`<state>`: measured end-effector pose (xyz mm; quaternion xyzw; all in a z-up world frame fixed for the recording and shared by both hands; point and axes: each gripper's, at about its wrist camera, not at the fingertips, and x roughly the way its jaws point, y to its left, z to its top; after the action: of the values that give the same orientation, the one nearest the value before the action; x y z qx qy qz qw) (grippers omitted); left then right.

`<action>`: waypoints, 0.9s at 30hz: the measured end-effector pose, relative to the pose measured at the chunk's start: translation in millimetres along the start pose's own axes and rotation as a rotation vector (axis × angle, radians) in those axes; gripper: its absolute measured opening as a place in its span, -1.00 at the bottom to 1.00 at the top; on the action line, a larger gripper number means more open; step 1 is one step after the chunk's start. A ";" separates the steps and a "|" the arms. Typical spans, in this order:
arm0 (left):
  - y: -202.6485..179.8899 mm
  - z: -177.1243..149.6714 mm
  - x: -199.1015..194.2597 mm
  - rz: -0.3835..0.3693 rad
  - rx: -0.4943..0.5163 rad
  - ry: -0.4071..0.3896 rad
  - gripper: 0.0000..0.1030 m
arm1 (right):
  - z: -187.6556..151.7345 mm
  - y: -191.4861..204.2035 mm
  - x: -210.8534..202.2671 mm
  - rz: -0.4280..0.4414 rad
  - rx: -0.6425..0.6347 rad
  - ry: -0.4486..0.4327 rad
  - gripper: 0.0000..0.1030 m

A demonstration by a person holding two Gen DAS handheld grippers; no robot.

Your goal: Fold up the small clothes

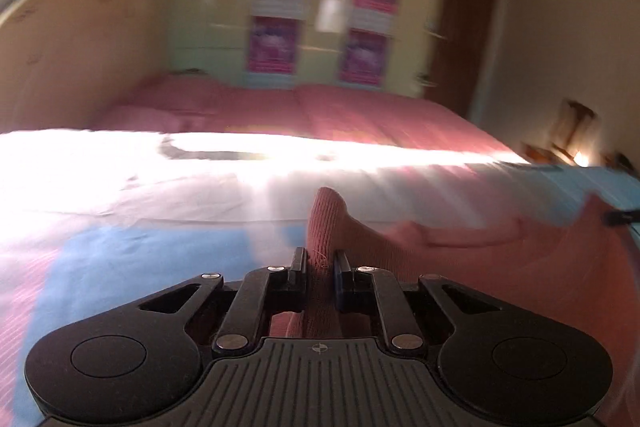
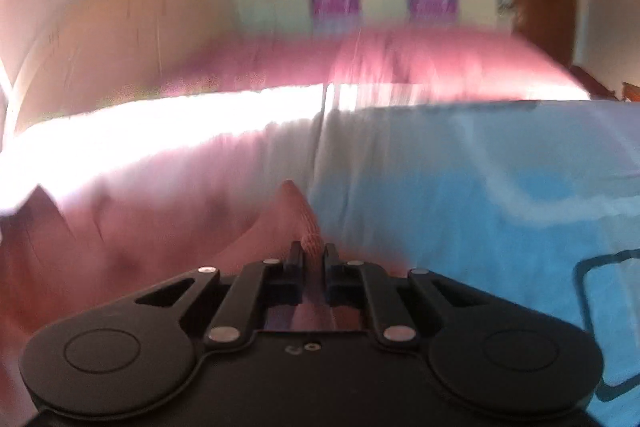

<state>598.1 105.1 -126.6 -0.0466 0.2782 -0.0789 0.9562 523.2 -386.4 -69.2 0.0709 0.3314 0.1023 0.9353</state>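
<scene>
Bedroom: a bed (image 1: pixel 120 259) under a blue and white sheet, a pink cover and wardrobe (image 1: pixel 320 15) beyond; both views blurred. Left tool (image 1: pixel 320 259) is clamped on a raised fold of the pink knit garment (image 1: pixel 460 247). Right tool (image 2: pixel 310 255) is likewise pinched on a ribbed edge of it — cloth sags between them. Bare sheet lies ahead and to either side — the far bed edge is well apart.
</scene>
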 end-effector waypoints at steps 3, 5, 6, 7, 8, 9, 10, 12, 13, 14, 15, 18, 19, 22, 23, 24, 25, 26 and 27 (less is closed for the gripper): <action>10.4 0.4 0.5 -0.008 -0.075 0.013 -0.79 | 0.4 -12.5 2.5 -0.018 0.041 0.020 -0.83; 6.0 4.3 -2.5 -0.010 -0.062 0.004 -0.79 | 1.7 -7.6 2.0 -0.017 0.019 0.015 -0.83; 6.1 6.6 -3.8 -0.009 -0.067 -0.001 -0.79 | 1.8 -5.8 2.2 -0.022 0.009 0.016 -0.83; 8.0 8.3 -4.4 -0.012 -0.077 -0.005 -0.79 | 2.1 -5.6 2.9 -0.025 0.007 0.016 -0.83; 10.6 9.7 -4.5 -0.014 -0.090 -0.007 -0.79 | 2.8 -6.6 3.5 -0.026 0.013 0.016 -0.83; 12.2 10.0 -2.9 -0.012 -0.092 -0.005 -0.79 | 3.4 -7.4 4.2 -0.024 0.018 0.014 -0.83; 12.3 9.7 3.1 -0.008 -0.087 0.002 -0.79 | 2.3 -8.2 3.6 -0.023 0.021 0.015 -0.83; 11.1 3.1 18.0 0.002 -0.078 0.031 -0.79 | 2.9 -7.0 11.3 -0.030 0.019 0.028 -0.83; 9.9 0.3 26.4 0.007 -0.074 0.046 -0.79 | 2.2 -8.3 16.3 -0.031 0.025 0.040 -0.83; 8.9 -2.5 32.3 0.014 -0.068 0.059 -0.79 | 1.3 -9.7 22.3 -0.034 0.032 0.051 -0.83; 7.5 -5.0 37.3 0.021 -0.060 0.071 -0.79 | -0.6 -10.1 26.2 -0.039 0.034 0.063 -0.83; 3.8 -10.4 45.0 0.038 -0.038 0.094 -0.78 | -7.7 -13.5 38.3 -0.049 0.050 0.096 -0.83; 2.7 -11.0 45.8 0.042 -0.032 0.097 -0.77 | -9.5 -14.0 40.6 -0.052 0.053 0.099 -0.83; 3.3 -9.8 42.3 0.056 -0.041 0.097 -0.52 | -10.7 -11.1 40.4 -0.084 0.052 0.082 -0.61; 2.7 -8.1 35.6 0.083 -0.047 0.085 -0.44 | -9.4 -8.4 36.3 -0.125 0.054 0.067 -0.34; -2.2 -4.8 25.8 0.114 -0.029 0.064 -0.42 | -7.1 -3.8 28.9 -0.172 0.051 0.036 -0.13; -8.8 -1.0 17.5 0.105 -0.009 0.043 -0.41 | -7.3 4.0 18.5 -0.193 0.045 -0.009 -0.14; -19.6 0.6 9.5 0.058 -0.004 0.029 -0.41 | -7.8 16.8 9.3 -0.161 0.025 -0.036 -0.26; -34.1 0.3 6.7 0.003 0.004 0.039 -0.41 | -9.4 32.1 9.1 -0.102 -0.007 -0.018 -0.37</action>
<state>599.6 70.4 -125.4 -0.0428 0.2968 -0.0789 0.9507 519.5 -352.6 -75.5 0.0518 0.3256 0.0549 0.9425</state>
